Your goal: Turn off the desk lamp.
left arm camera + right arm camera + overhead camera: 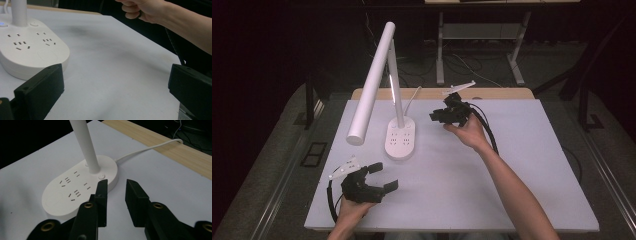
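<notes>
Hovering just right of the white plastic desk lamp with socket-strip base (400, 138), the right gripper (438, 118) is holding its jaws partly spread with nothing between them, pointing toward the small round button (101, 176) beside the lamp's upright white stem (86, 146). The left gripper (381, 177) is resting near the front edge of the white table top (512, 165), jaws spread wide and empty. The lamp is standing left of centre, cord (147, 148) trailing rearward; judging by this, any button press is looking finished or pending, which cannot be told.
</notes>
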The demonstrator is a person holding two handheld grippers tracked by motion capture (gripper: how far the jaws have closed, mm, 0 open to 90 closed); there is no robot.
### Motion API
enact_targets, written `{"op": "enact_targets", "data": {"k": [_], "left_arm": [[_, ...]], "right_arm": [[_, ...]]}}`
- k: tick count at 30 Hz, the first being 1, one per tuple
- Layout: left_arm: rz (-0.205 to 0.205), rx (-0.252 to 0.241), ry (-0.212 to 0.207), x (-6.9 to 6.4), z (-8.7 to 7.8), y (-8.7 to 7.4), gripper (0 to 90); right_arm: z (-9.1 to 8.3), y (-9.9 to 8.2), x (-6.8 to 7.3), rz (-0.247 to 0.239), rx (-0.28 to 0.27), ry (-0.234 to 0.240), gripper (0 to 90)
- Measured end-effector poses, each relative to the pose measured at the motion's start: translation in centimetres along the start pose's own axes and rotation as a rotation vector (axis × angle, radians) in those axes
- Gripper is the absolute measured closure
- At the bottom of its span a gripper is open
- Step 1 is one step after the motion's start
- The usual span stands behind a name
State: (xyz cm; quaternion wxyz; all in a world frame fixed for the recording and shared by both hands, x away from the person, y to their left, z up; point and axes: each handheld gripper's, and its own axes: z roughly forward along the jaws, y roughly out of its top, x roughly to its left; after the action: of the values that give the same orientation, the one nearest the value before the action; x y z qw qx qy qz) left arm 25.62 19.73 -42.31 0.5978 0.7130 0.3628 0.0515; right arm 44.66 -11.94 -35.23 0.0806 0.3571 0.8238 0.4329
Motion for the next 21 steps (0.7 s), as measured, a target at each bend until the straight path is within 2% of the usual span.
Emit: {"op": "enact_targets", "data": {"k": [4, 8, 14, 17, 21], "left_arm": [[-0.003, -0.001, -0.001, 0.0, 0.0, 0.0, 0.0], [-0.005, -0.001, -0.001, 0.0, 0.0, 0.0, 0.0], [-0.008, -0.001, -0.002, -0.1, 0.1, 0.0, 0.0], [-0.008, -0.002, -0.003, -0.1, 0.1, 0.0, 0.0], [-0.004, 0.000, -0.004, -0.1, 0.2, 0.0, 0.0]], "right_arm": [[-1.8, -0.5, -0.2, 0.008, -0.015, -0.014, 60.1], [-3.1, -1.2, -0.2, 0.014, -0.025, -0.028, 46.2], [-4.9, -2.1, -0.1, 0.019, -0.023, -0.019, 17.4], [-5.9, -2.6, 0.2, 0.019, -0.004, -0.018, 1.5], [-7.5, -3.6, 0.5, 0.020, -0.018, -0.016, 0.6]]}}
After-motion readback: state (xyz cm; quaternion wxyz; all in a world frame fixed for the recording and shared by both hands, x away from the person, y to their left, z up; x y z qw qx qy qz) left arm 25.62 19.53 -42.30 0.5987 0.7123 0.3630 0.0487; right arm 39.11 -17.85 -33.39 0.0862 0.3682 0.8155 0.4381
